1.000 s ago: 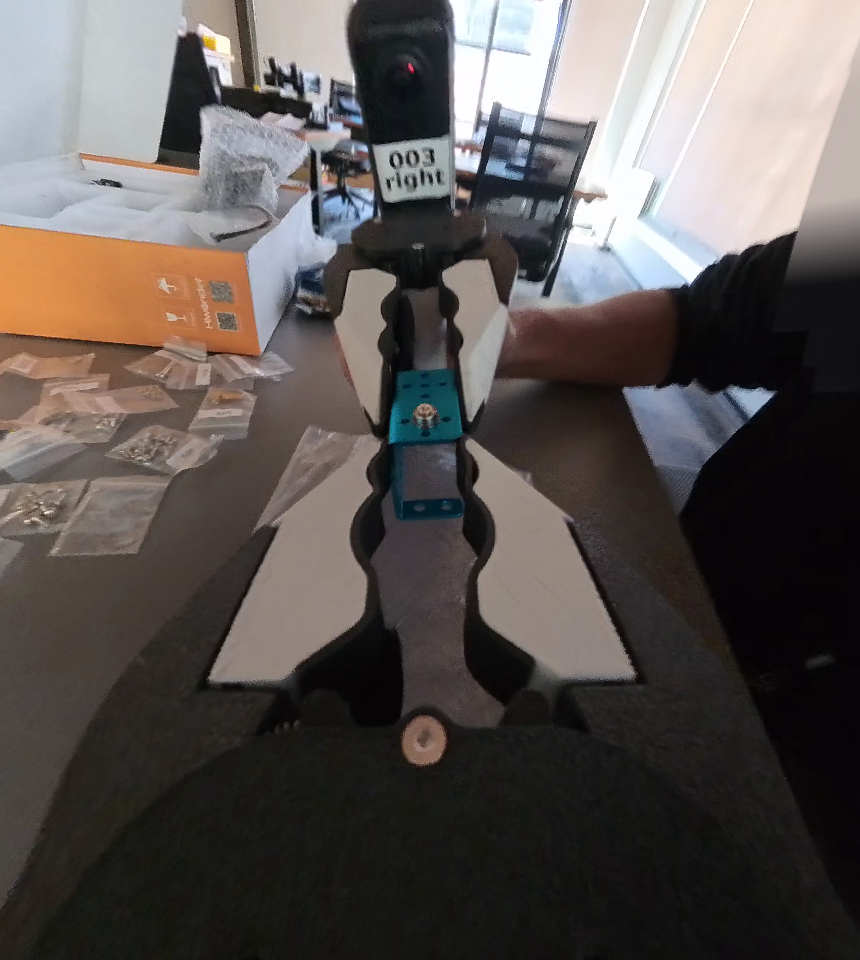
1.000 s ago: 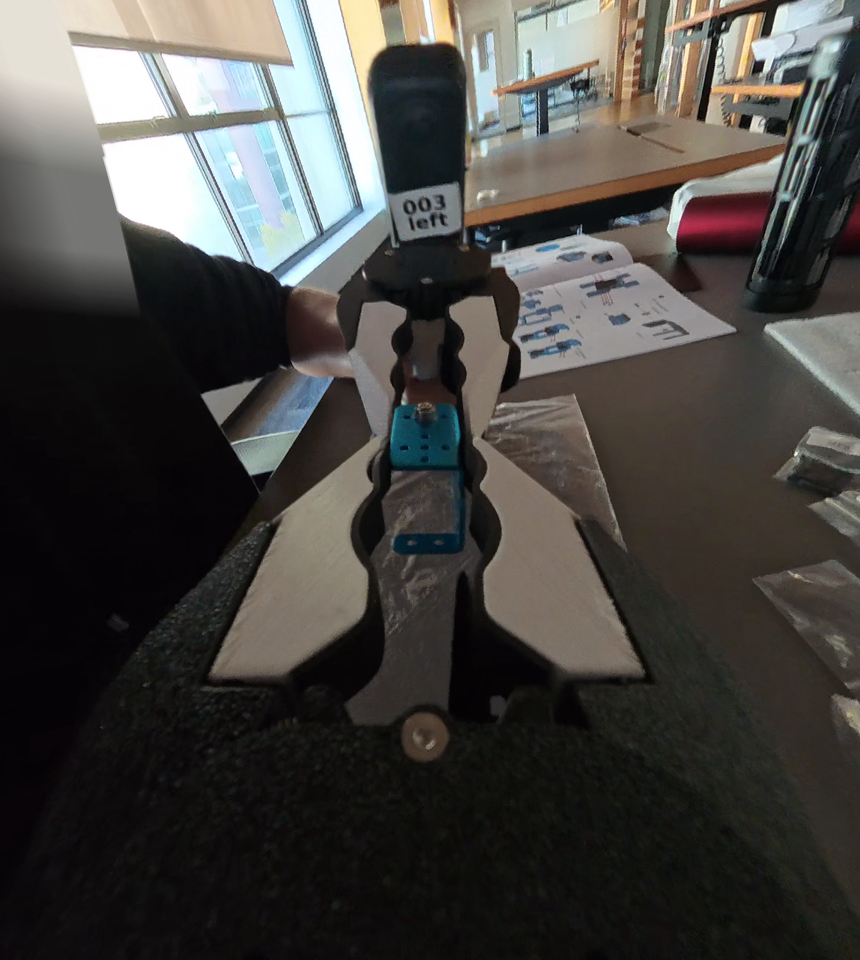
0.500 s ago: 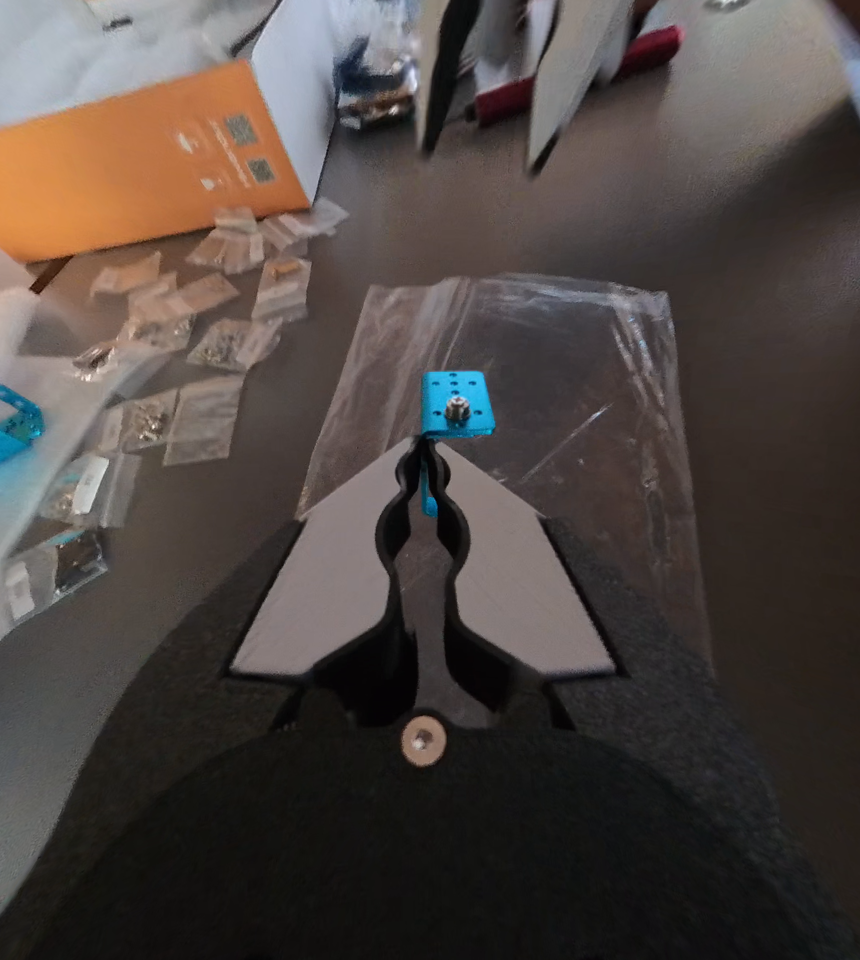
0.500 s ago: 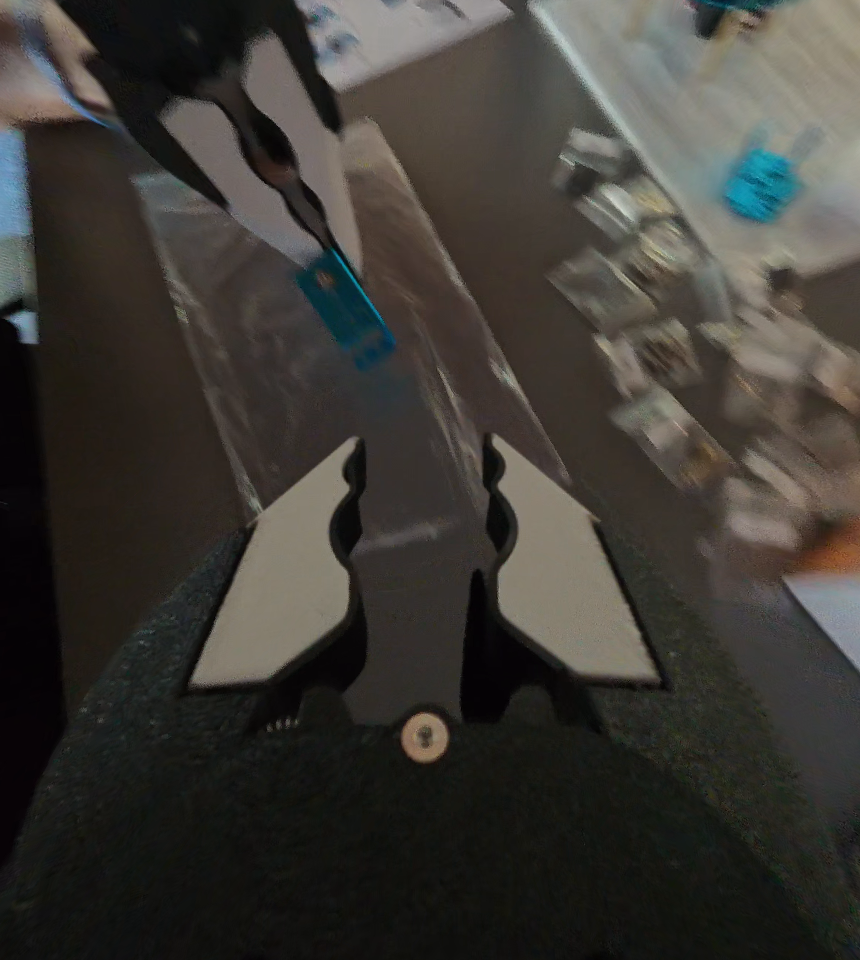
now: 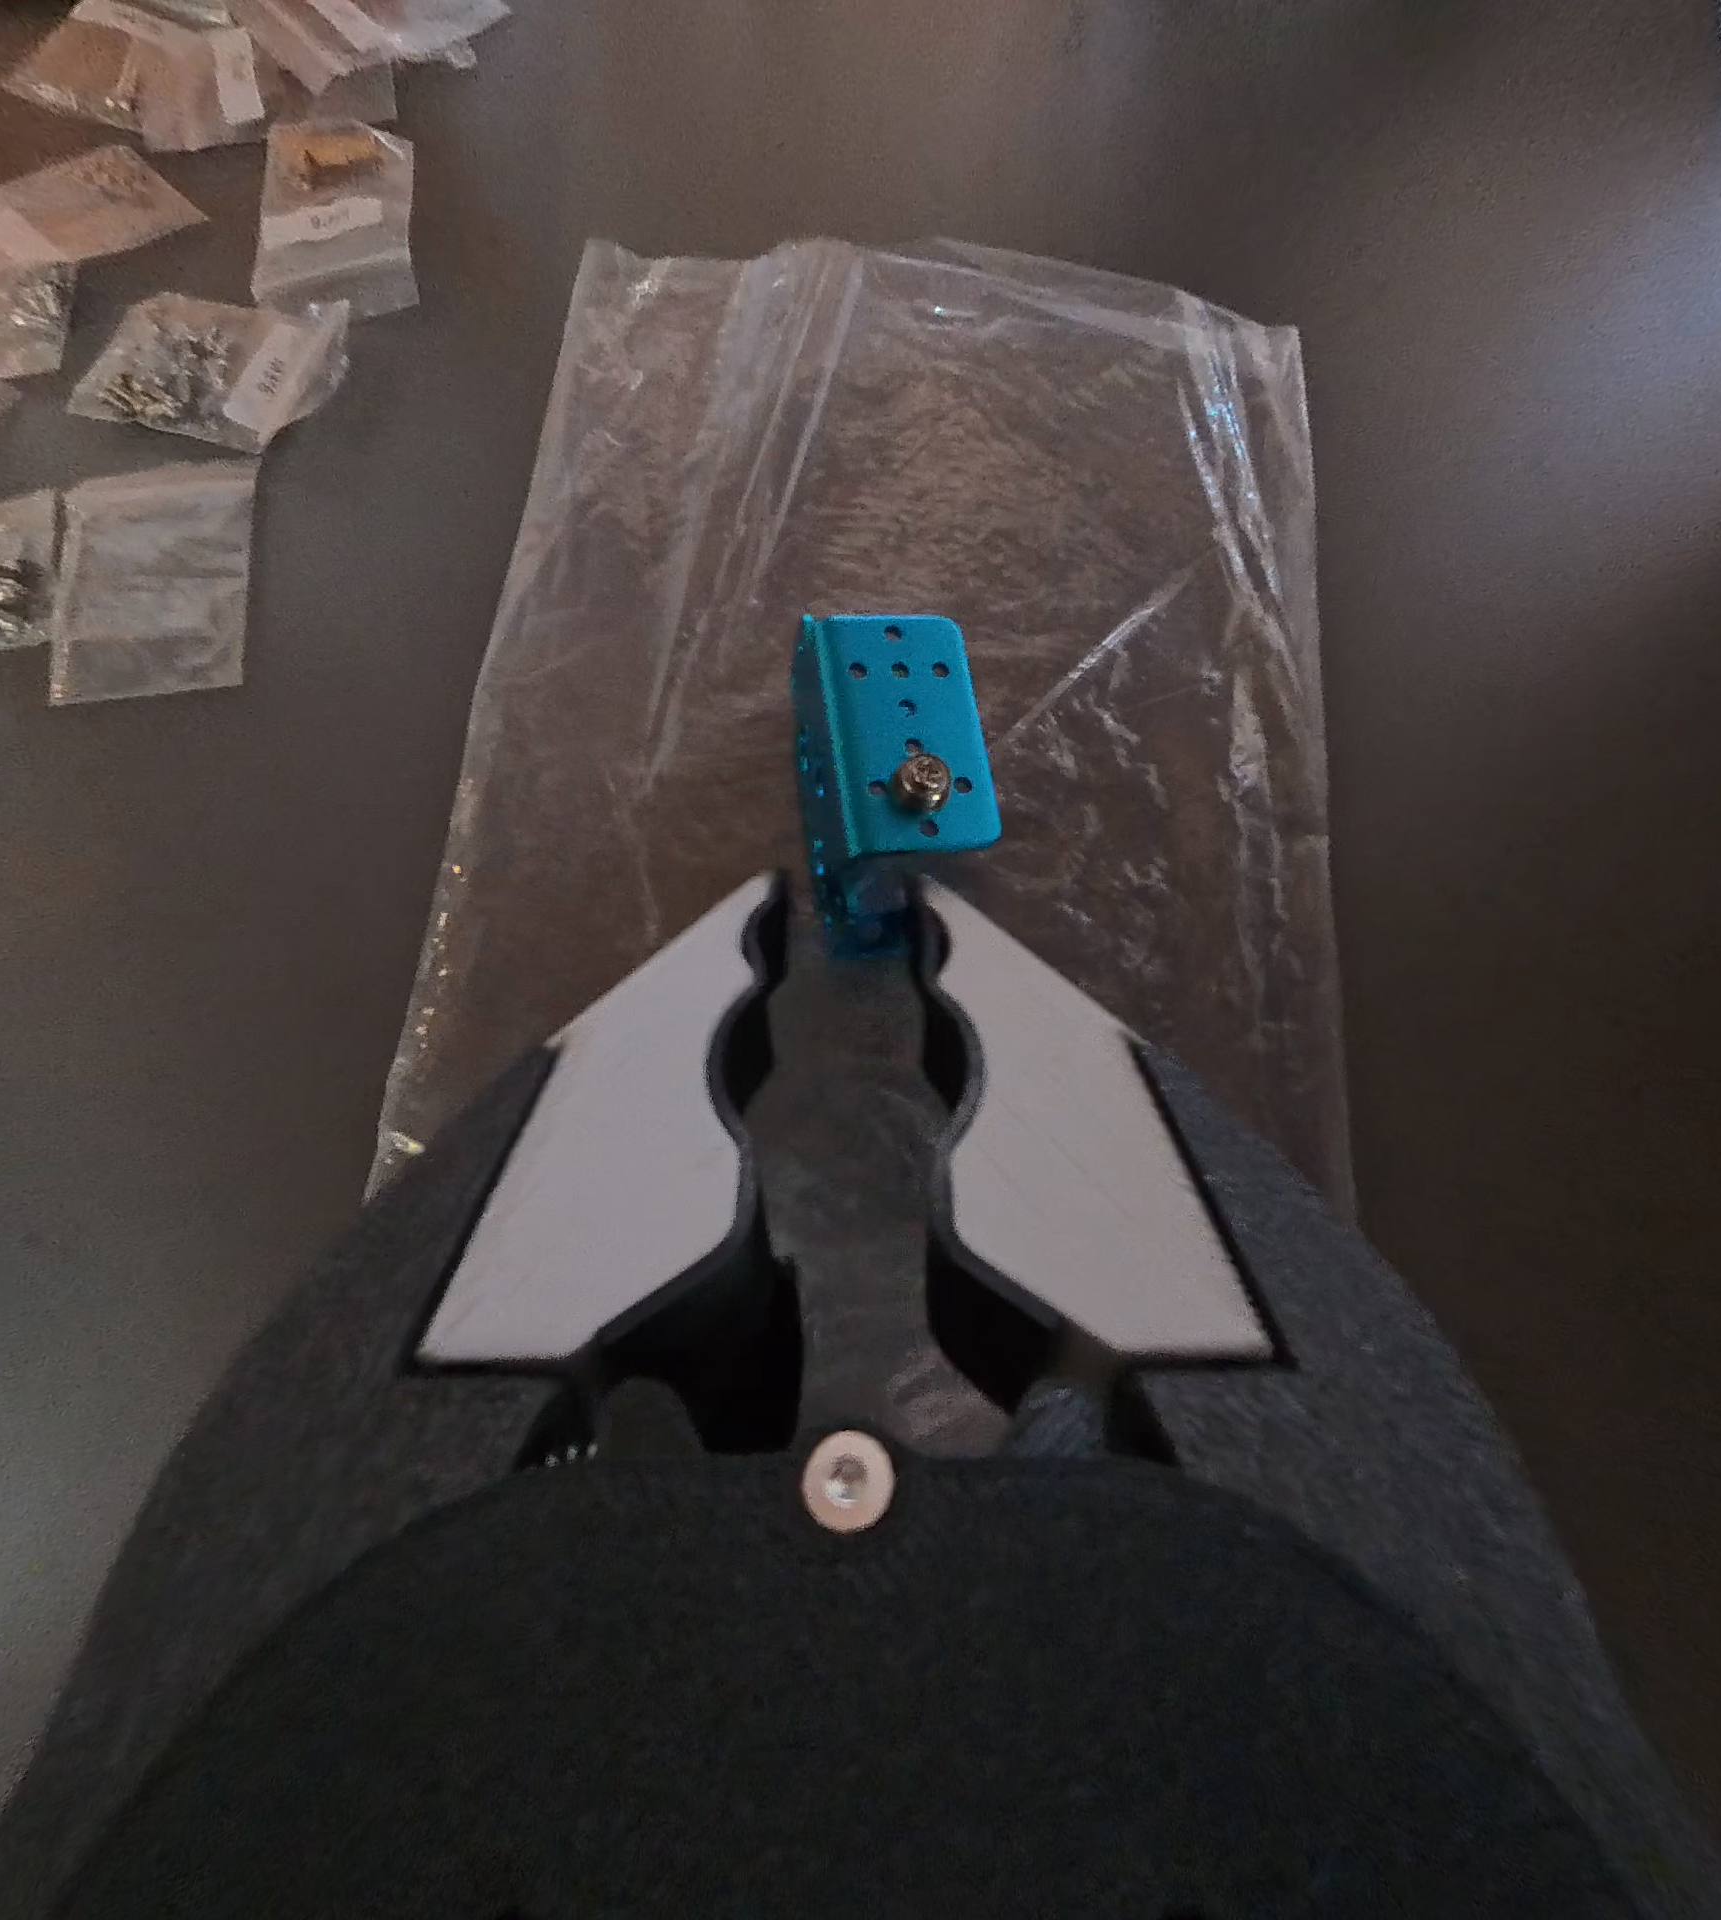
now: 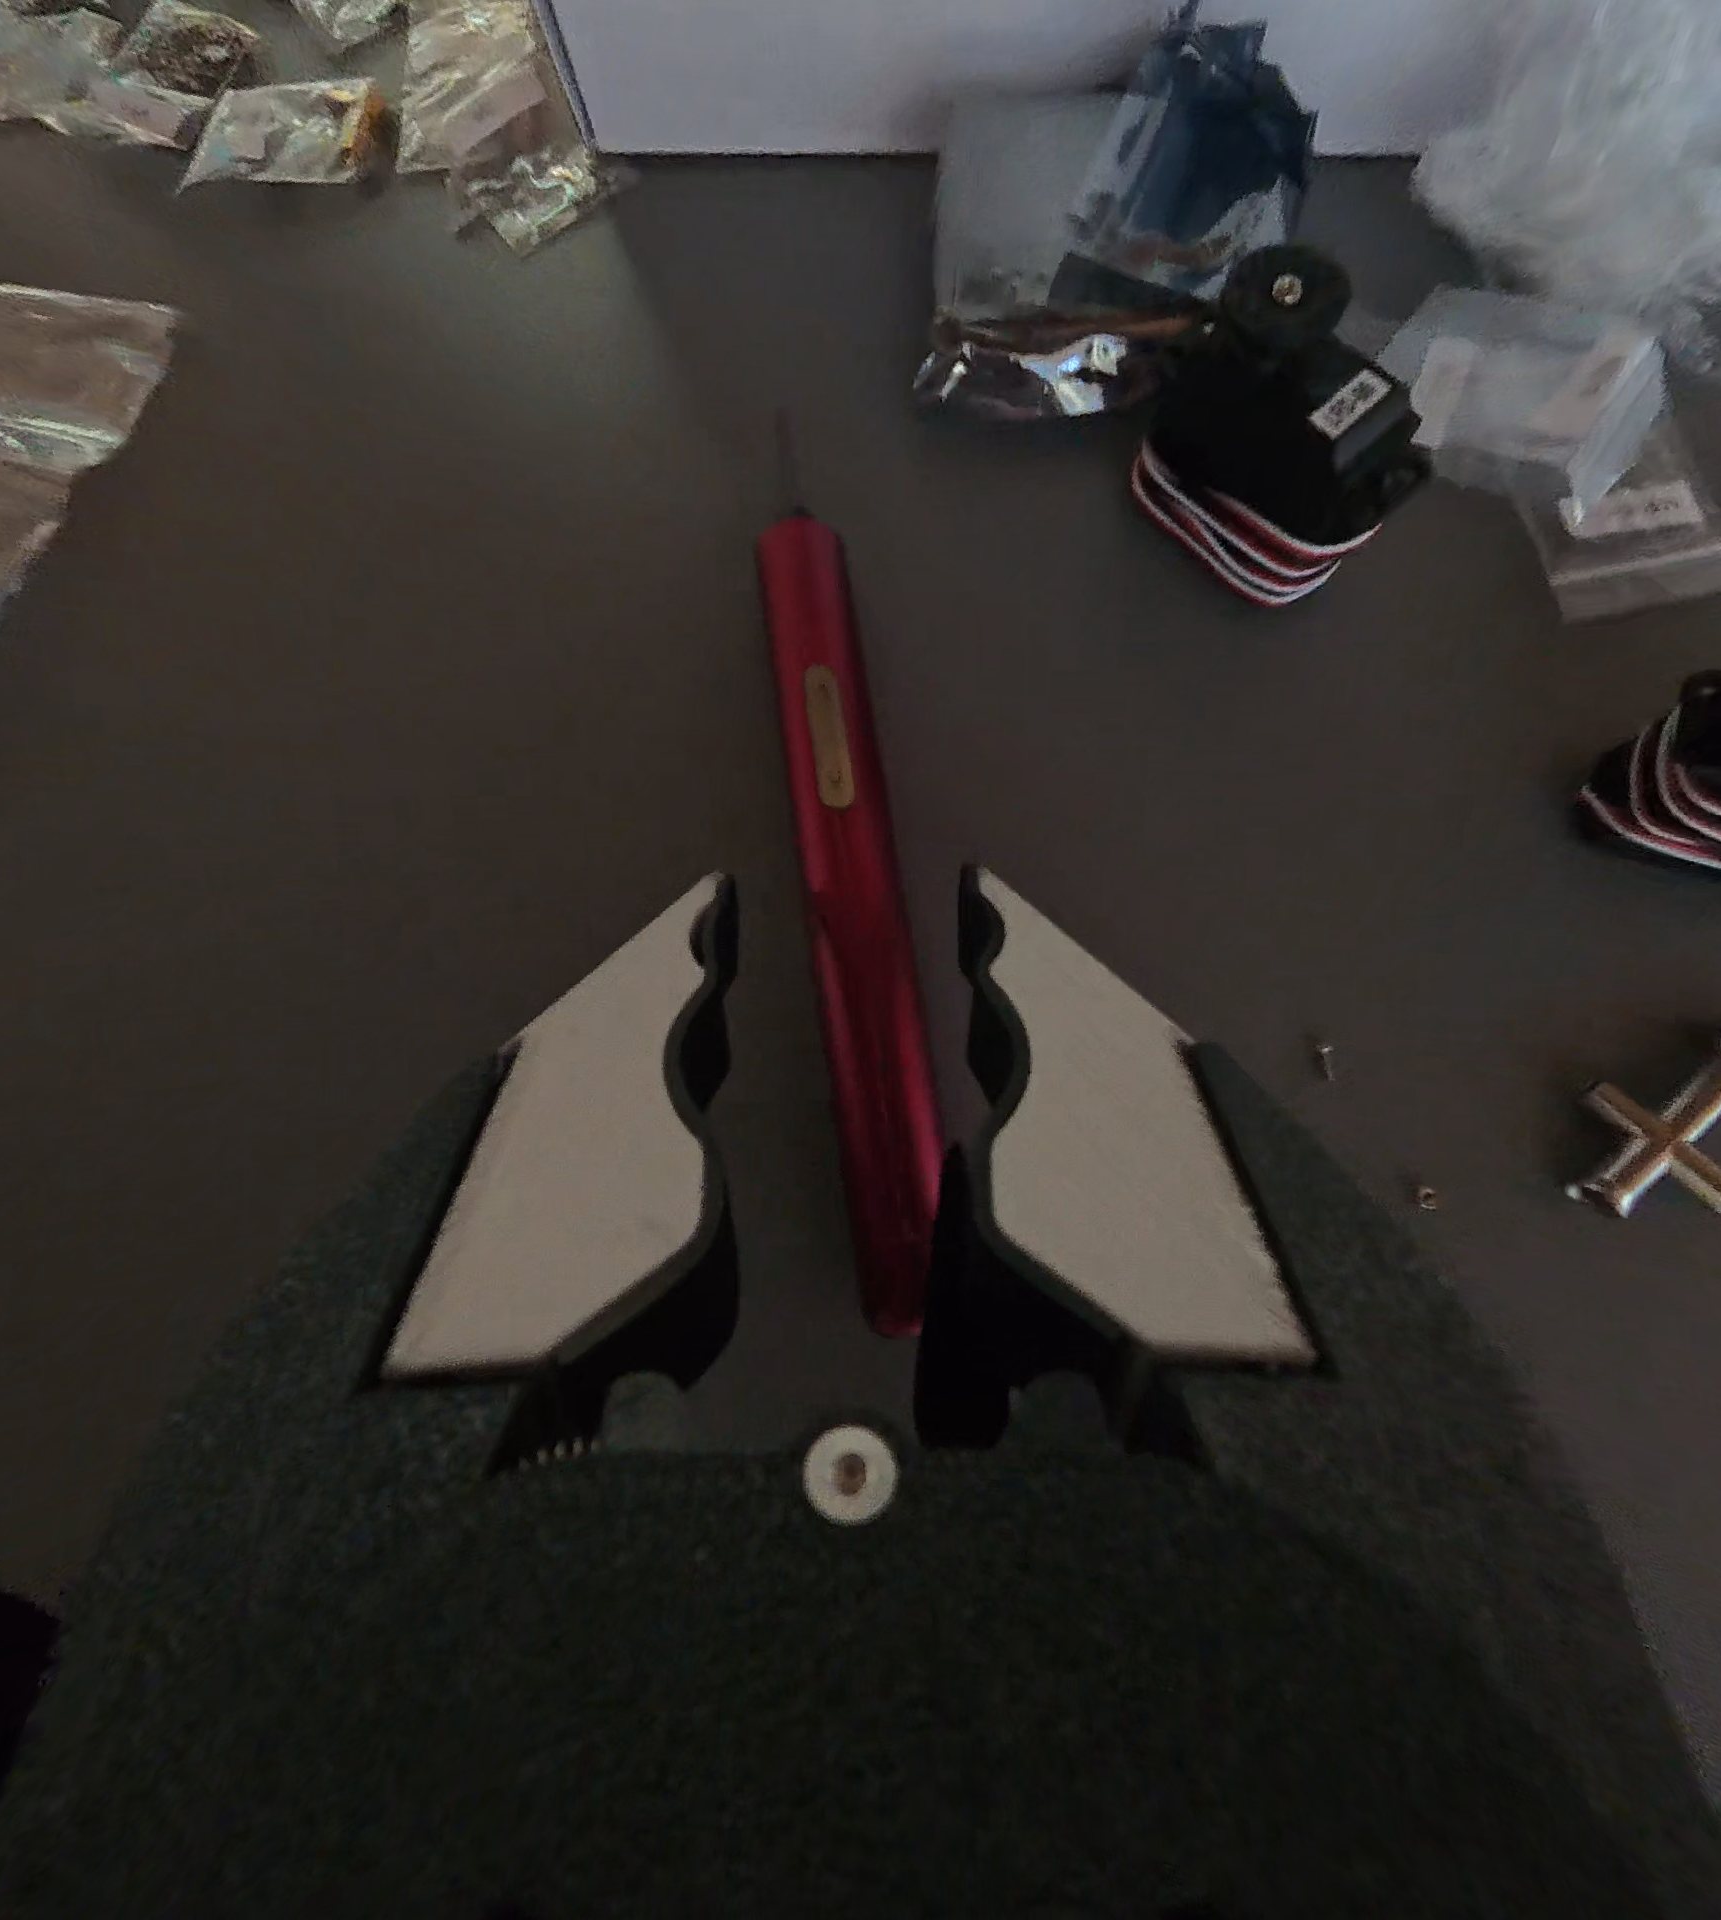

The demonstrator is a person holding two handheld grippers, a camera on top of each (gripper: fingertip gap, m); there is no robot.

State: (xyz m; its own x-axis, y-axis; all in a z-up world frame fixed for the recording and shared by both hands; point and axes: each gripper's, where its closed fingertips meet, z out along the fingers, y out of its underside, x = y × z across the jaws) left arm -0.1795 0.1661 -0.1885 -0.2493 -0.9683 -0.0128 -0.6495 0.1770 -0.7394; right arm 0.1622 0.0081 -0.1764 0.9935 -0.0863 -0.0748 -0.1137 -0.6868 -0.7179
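Small clear bags of hardware [image 5: 181,364] are being seen scattered at the far left of the dark table [image 5: 1510,623]. To their right, a large clear plastic bag [image 5: 939,499] is lying flat. Above it, a blue angle bracket [image 5: 903,743] with a screw [image 5: 923,779] in its perforated face is being pinched by its lower flange in the left gripper [image 5: 851,914].

In the right wrist view, the right gripper [image 6: 845,894] is being held spread wide, and a red screwdriver [image 6: 851,883] is lying between its fingers; contact cannot be told. Farther right, black servos [image 6: 1282,457] and a metal cross wrench [image 6: 1677,1122] are resting.
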